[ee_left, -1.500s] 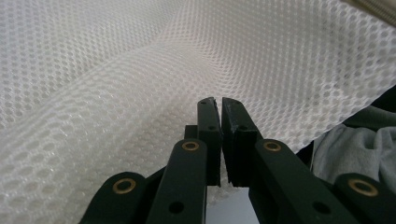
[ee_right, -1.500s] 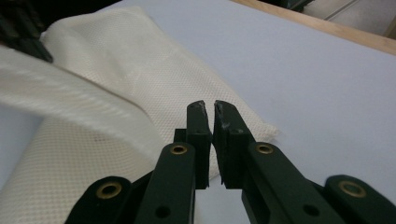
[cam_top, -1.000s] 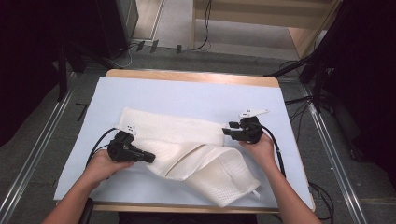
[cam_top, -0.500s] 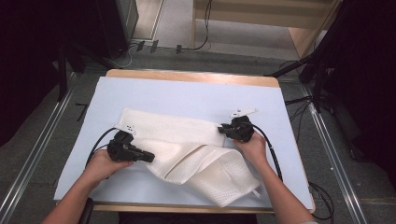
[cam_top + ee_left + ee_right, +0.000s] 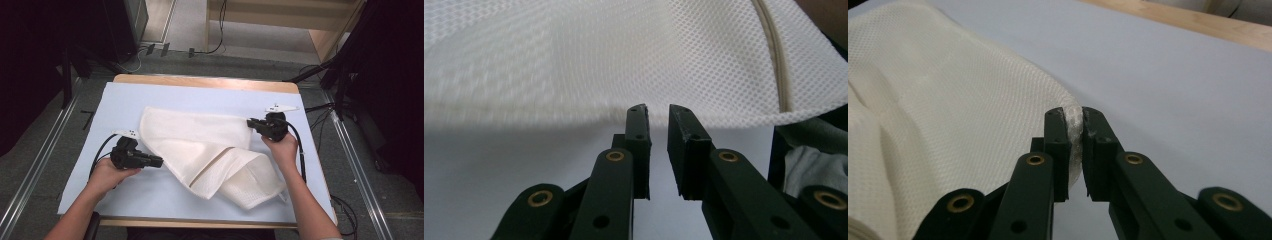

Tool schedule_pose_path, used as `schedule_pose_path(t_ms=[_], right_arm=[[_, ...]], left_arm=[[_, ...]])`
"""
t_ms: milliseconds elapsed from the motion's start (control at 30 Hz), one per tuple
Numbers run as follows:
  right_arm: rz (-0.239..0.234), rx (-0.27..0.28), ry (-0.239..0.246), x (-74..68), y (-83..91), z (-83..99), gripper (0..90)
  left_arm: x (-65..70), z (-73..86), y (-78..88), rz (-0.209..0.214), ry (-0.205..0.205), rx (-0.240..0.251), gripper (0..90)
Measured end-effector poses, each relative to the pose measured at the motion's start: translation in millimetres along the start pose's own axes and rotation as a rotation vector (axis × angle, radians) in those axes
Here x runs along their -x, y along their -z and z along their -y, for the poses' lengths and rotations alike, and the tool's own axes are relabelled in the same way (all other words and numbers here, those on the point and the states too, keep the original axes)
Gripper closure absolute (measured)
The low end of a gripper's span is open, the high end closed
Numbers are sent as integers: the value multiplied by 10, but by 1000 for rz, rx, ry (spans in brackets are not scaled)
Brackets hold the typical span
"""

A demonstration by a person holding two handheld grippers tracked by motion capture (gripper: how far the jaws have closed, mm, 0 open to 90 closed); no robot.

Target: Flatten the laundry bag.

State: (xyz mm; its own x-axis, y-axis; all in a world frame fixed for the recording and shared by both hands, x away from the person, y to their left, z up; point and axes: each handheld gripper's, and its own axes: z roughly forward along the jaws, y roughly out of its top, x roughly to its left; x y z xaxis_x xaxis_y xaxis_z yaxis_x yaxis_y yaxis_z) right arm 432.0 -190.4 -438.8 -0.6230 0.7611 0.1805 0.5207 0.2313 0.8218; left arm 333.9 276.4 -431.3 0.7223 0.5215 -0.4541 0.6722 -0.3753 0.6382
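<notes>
- Right gripper (image 5: 1074, 117): jaws, just closing, pinch edge of white mesh cloth (image 5: 200, 145).
- Left gripper (image 5: 658, 111): jaws just parting slightly, cloth edge just ahead, nothing between.

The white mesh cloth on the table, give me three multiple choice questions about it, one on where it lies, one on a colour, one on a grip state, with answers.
1. Where does the white mesh cloth lie?
A. On the pale blue mat
B. On the floor
C. Over a chair back

2. What colour is the mat under the cloth?
A. Red
B. Pale blue
C. Black

3. How does the right gripper stand to the cloth?
A. Far from it, jaws wide
B. Shut on a fold of its edge
C. Resting flat on top of it

Answers:
1 A, the high view shows the cloth spread and partly folded on the mat that covers the table.
2 B, bare mat shows all round the cloth.
3 B, the right gripper view shows cloth pinched between the two black jaws, which have just been closing.
</notes>
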Motion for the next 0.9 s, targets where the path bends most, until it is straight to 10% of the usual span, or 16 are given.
schedule_pose_path(t_ms=[600, 900], right_arm=[[10, 0, 7, 13, 44, 13, 837], [11, -2, 10, 9, 53, 13, 837]], left_arm=[[-52, -157, -270, -89, 58, -10, 516], [-47, -284, -299, -58, 80, -39, 883]])
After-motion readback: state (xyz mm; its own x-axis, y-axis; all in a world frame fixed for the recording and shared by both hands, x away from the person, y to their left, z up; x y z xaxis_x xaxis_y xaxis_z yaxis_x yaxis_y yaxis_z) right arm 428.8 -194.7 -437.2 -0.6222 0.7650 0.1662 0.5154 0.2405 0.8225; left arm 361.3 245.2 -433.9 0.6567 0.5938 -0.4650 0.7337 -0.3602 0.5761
